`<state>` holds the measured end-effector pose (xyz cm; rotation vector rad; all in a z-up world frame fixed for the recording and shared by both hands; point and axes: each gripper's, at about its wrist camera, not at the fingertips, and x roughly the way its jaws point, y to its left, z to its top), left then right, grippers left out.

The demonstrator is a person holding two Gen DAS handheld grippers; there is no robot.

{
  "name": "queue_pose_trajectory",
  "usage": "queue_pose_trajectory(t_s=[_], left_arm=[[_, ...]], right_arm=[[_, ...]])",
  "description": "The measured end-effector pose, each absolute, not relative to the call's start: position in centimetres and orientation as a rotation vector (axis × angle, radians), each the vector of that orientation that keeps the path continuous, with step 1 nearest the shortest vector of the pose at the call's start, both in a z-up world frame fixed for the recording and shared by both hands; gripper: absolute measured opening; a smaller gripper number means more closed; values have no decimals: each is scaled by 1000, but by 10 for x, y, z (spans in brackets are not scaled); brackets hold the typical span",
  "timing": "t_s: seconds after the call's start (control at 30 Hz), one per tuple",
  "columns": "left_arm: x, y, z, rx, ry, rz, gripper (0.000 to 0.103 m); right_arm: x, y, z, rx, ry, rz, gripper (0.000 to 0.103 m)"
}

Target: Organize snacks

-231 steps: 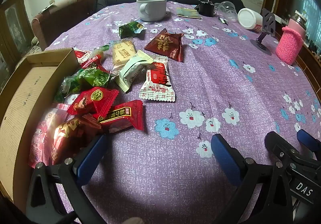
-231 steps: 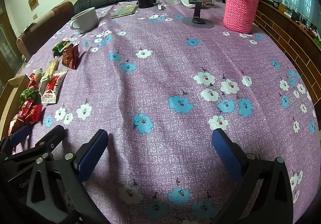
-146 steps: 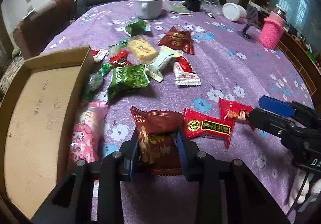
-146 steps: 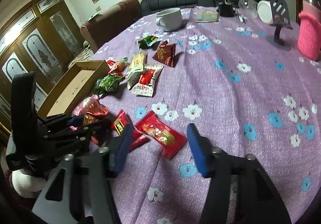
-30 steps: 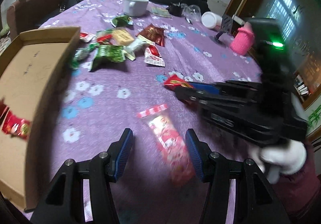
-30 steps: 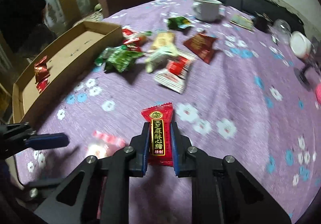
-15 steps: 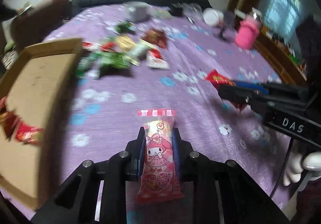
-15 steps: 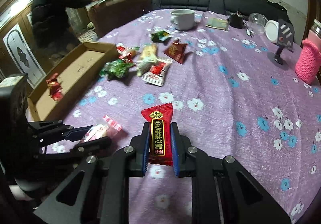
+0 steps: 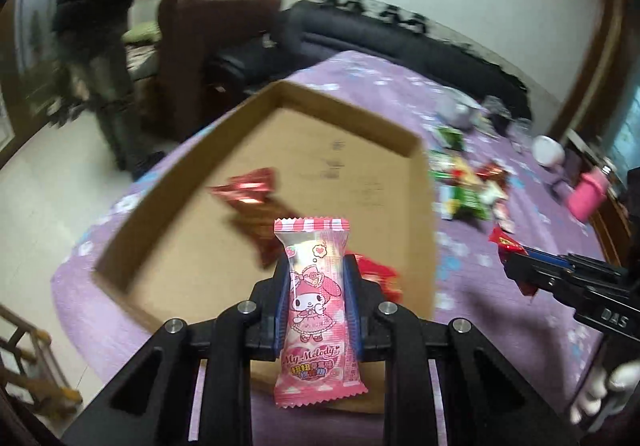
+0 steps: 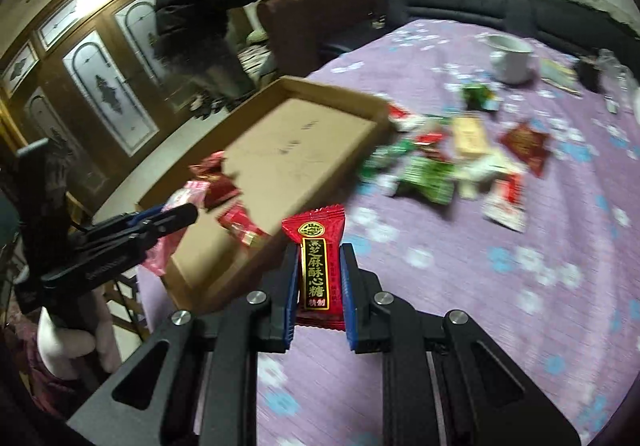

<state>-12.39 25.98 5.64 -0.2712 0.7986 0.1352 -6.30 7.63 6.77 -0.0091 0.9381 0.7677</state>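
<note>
On the purple flowered table [image 10: 460, 286] sits a cardboard box [image 9: 424, 206]. Your left gripper [image 9: 318, 298] pinches a pink candy packet [image 9: 318, 310] above it; your right gripper [image 10: 319, 282] clamps a red candy [image 10: 316, 270] beside it. Blurred wrappers, perhaps two, lie inside.

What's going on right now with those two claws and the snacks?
Left gripper shut on pink My Melody packet, above cardboard box. Right gripper shut on red candy, beside box. Nothing in the way.

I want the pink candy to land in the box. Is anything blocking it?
Nothing visible does. The left gripper holds the pink candy over the open cardboard box; two red snacks lie inside, with bare floor beside them.
</note>
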Motion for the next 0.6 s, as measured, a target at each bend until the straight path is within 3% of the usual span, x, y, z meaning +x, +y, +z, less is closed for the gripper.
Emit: queue_pose_trajectory(t_s=[0.27, 0.37, 0.6], left_arm=[[-120, 290, 44, -319, 808, 212, 26], [-120, 288, 44, -338, 801, 198, 37], [-137, 285, 62, -340, 717, 161, 42]], right_arm=[[-53, 143, 53, -9, 1005, 832, 21], [-49, 160, 48, 5, 1019, 886, 23], [-27, 99, 67, 98, 954, 793, 31]])
